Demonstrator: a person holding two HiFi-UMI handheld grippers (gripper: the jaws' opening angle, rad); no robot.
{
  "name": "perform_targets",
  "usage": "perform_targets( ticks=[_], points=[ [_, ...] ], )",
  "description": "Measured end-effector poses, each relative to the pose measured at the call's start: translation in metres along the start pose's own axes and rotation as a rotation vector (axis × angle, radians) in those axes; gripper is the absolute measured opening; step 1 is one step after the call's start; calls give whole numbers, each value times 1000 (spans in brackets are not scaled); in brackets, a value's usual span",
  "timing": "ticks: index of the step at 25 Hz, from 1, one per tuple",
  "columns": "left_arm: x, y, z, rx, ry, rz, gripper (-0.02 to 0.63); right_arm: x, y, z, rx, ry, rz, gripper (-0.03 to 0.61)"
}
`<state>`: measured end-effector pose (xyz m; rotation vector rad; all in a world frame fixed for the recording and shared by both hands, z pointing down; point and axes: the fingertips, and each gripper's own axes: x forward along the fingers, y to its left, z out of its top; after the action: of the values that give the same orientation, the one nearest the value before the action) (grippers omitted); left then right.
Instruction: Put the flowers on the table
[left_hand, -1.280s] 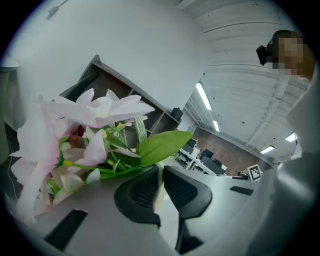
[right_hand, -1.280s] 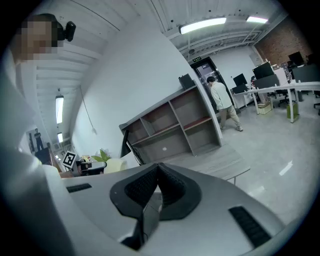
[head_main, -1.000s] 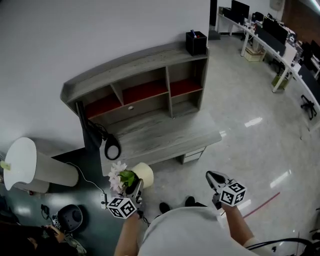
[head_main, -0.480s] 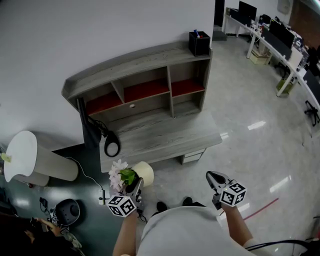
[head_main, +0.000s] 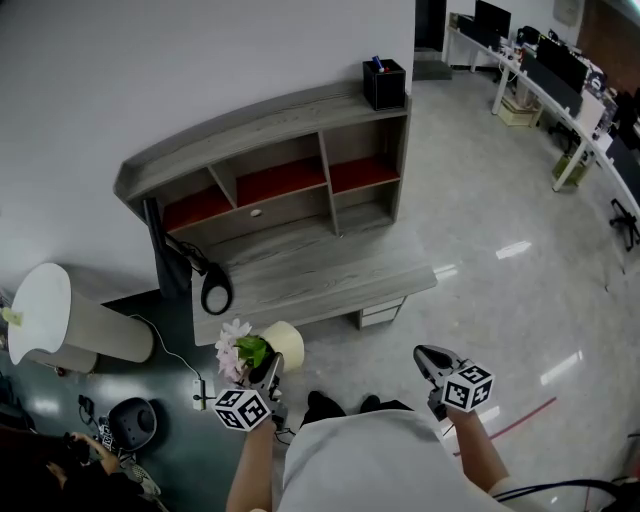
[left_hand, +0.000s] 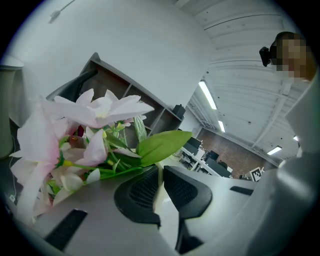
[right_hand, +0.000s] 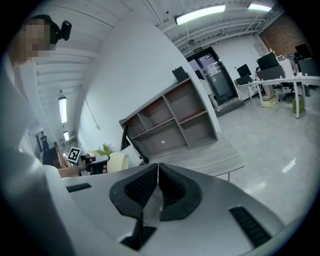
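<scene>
A cream flower pot (head_main: 289, 346) with pink-white flowers (head_main: 234, 344) and green leaves hangs above the floor, just short of the grey desk (head_main: 330, 272). My left gripper (head_main: 270, 369) is shut on the pot's rim. In the left gripper view the flowers (left_hand: 82, 137) fill the left side, and a cream strip of rim shows between the jaws of that gripper (left_hand: 160, 174). My right gripper (head_main: 427, 354) is shut and empty, held over the floor at the right. The right gripper view shows its closed jaws (right_hand: 157, 172), the desk (right_hand: 205, 156) and the pot (right_hand: 119, 161) ahead.
The desk carries a shelf unit with red-backed cubbies (head_main: 280, 180) and a black box (head_main: 384, 83) on top. A black ring-shaped object (head_main: 214, 296) lies at its left end. A white cone-shaped stand (head_main: 70, 325) and cables lie at the left. Office desks (head_main: 560, 90) stand far right.
Both grippers have come slightly nearer the desk, the pot still held by the left one. The desk has slid a little left in the head view, and the person's shoes show more.
</scene>
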<state>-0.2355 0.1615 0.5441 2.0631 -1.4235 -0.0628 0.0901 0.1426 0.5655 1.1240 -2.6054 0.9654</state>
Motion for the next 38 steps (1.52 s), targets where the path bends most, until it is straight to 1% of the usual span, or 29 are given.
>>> perform_targets(
  ticks=[3, 7, 11, 16, 22, 27, 32, 38],
  points=[
    [9, 0, 2, -4, -1, -6, 46, -1, -7, 0, 7, 11, -10, 20],
    [23, 8, 12, -2, -2, -19, 46, 12, -10, 4, 7, 17, -17, 20],
    [41, 18, 22, 24, 9, -40, 46, 30, -14, 11, 0, 13, -33, 20],
    [65, 33, 39, 38, 35, -74, 46, 49, -16, 27, 15, -6, -71, 20],
    [106, 59, 59, 48, 85, -123, 46, 85, -21, 52, 23, -30, -111, 20],
    [139, 77, 76, 111, 118, -189, 46, 116, -20, 61, 41, -27, -141, 20],
    [171, 90, 89, 193, 177, -250, 46, 146, -25, 76, 50, -41, -186, 20],
    [201, 103, 100, 241, 240, -320, 46, 169, -23, 84, 73, -71, -238, 20]
  ],
)
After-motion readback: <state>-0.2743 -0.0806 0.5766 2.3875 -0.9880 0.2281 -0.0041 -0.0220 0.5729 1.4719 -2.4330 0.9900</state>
